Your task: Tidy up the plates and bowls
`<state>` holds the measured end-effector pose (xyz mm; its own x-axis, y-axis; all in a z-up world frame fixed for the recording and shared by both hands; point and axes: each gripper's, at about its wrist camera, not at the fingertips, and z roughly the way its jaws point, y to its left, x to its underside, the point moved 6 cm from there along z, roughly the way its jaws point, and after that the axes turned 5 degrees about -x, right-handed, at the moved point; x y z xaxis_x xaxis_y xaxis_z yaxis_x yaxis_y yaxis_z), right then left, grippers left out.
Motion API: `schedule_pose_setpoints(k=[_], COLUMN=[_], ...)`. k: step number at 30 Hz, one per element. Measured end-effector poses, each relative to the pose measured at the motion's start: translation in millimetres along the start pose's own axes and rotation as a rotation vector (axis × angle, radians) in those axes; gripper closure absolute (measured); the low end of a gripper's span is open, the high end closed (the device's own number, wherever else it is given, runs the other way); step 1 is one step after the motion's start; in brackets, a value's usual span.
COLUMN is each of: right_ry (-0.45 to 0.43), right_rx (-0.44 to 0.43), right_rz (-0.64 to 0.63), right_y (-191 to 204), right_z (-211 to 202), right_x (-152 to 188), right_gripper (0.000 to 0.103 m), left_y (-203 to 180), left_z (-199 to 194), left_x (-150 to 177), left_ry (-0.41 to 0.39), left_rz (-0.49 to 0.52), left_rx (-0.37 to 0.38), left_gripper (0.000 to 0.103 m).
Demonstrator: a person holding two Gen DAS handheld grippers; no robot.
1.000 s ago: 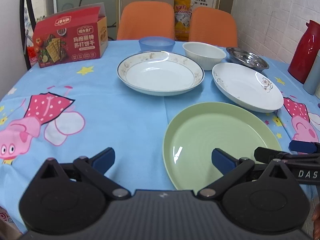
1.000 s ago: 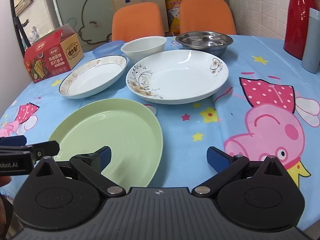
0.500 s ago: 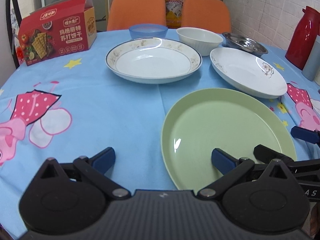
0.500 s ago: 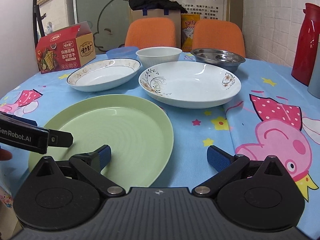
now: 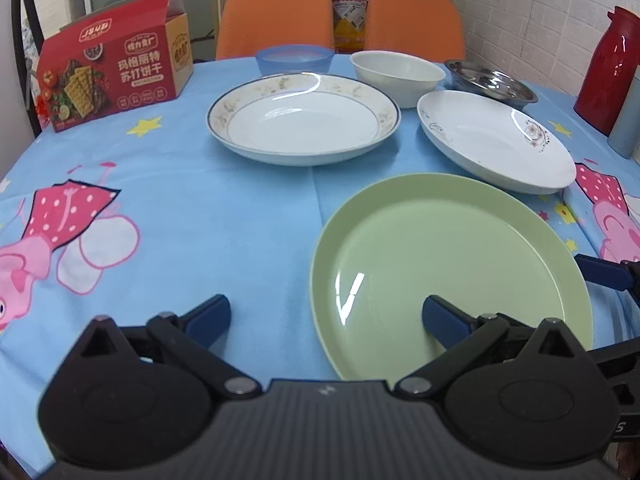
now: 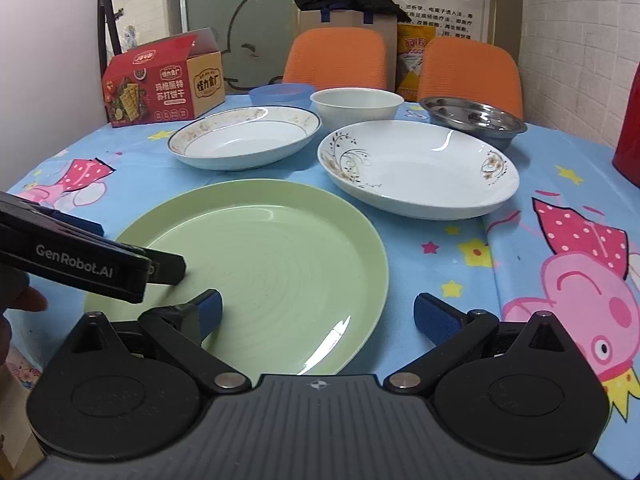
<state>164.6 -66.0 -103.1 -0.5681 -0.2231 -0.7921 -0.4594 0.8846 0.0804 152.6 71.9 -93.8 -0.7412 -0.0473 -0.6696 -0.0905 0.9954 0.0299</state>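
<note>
A green plate [image 5: 448, 264] lies at the table's near edge and shows in the right wrist view [image 6: 272, 264] too. Behind it are a gold-rimmed white plate [image 5: 304, 116], a flower-patterned white plate [image 5: 496, 144], a white bowl [image 5: 398, 72], a blue bowl [image 5: 294, 58] and a steel dish [image 5: 490, 84]. My left gripper [image 5: 326, 316] is open, its jaws either side of the green plate's left rim. My right gripper [image 6: 318, 312] is open, its jaws either side of the plate's right rim. Both are empty.
A red cracker box [image 5: 112, 76] stands at the back left. A red thermos [image 5: 604, 68] and a grey cup [image 5: 628, 120] stand at the right edge. Two orange chairs [image 5: 276, 16] are behind the table. The blue tablecloth [image 5: 180, 208] covers the table.
Both grippers have shifted slightly over the near edge of the green plate, and the views have tilted up a little. The dishes have not moved.
</note>
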Motion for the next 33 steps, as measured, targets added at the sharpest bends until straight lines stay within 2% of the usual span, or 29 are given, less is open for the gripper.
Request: schedule_pose_setpoints(k=[5, 7, 8, 11, 13, 14, 15, 21, 26, 33], right_ry=[0.015, -0.008, -0.022, -0.055, -0.068, -0.067, -0.064, -0.079, -0.108, -0.079], right_rx=[-0.014, -0.045, -0.035, -0.002, 0.027, 0.035, 0.034, 0.05, -0.021, -0.138], right_rz=[0.001, -0.017, -0.011, 0.009, 0.034, 0.048, 0.054, -0.002, -0.029, -0.074], right_y=[2, 6, 5, -2, -10, -14, -15, 4, 34, 85], right_z=[0, 0, 0, -2, -4, -5, -5, -9, -1, 37], right_x=[-4, -3, -3, -4, -6, -7, -7, -13, -29, -43], right_gripper=[0.0, 0.0, 0.0, 0.0, 0.036, 0.044, 0.047, 0.047, 0.047, 0.047], left_y=[0, -1, -2, -8, -12, -12, -10, 5, 43, 108], left_z=[1, 0, -1, -6, -7, -6, -6, -16, -34, -30], left_x=[-2, -2, -3, -6, -7, -8, -10, -9, -10, 1], left_ry=[-0.006, -0.021, -0.028, -0.041, -0.034, -0.027, -0.021, -0.023, -0.057, -0.024], left_rz=[-0.016, -0.011, -0.002, 0.021, 0.022, 0.011, -0.005, -0.066, -0.109, -0.214], left_rx=[0.005, 0.009, 0.018, 0.06, 0.06, 0.058, 0.049, 0.02, -0.061, -0.159], left_gripper=[0.003, 0.009, 0.014, 0.042, 0.046, 0.049, 0.057, 0.059, 0.059, 0.059])
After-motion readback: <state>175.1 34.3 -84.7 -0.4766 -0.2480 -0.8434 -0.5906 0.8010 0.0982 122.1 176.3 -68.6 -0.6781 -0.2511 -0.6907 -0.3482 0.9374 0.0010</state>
